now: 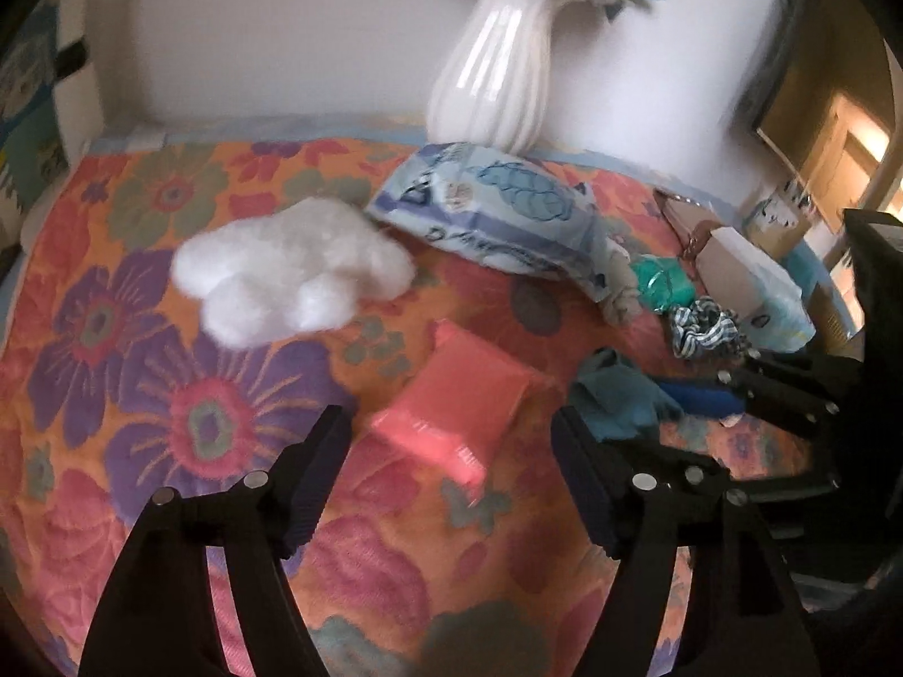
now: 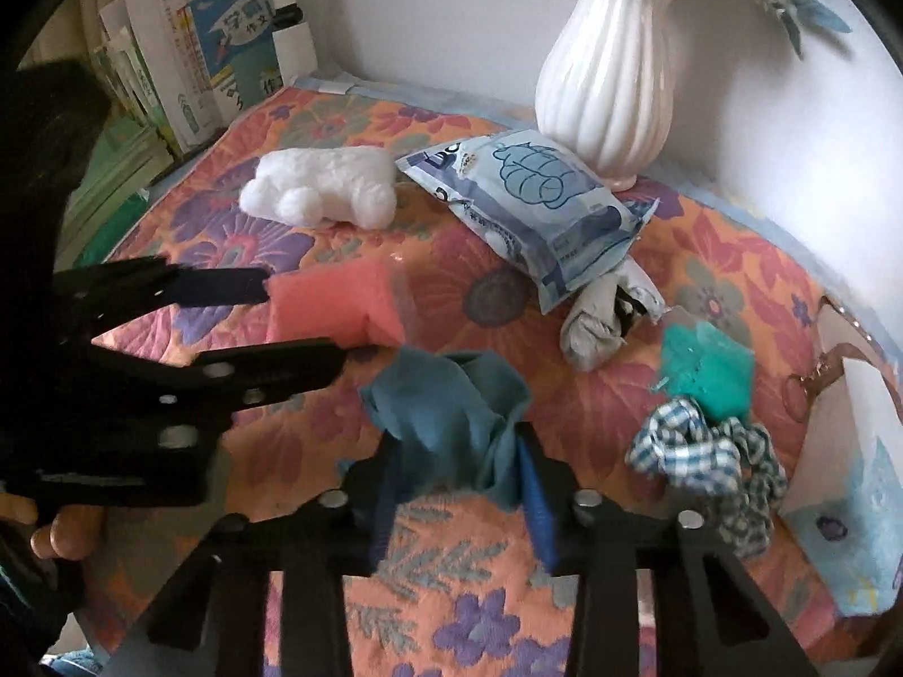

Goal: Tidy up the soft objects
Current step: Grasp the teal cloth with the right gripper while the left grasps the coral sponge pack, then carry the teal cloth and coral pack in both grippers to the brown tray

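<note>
Teal cloth (image 2: 451,412) sits crumpled on the flowered quilt (image 2: 592,395), its near edge between the right gripper (image 2: 463,485) jaws, which look clamped on it; blur makes pad contact hard to confirm. Pink sponge (image 1: 451,406) lies just ahead of the left gripper (image 1: 451,474), jaws apart, nothing between them, long axis running diagonally from near the right jaw up and left. In the right wrist view the left jaws straddle the sponge's near end without pressing. Left hand is nearer the sponge, right is on the cloth. Farther out: white stuffing clump (image 1: 288,271), blue wipes pack (image 2: 536,209) with a leaf graphic and print too blurred to read, grey sock (image 2: 598,327), green mesh puff (image 2: 705,366), checked scrunchie (image 2: 705,462), white vase (image 2: 615,67). Books (image 2: 226,51) at far left carry Chinese characters, not legible.
</note>
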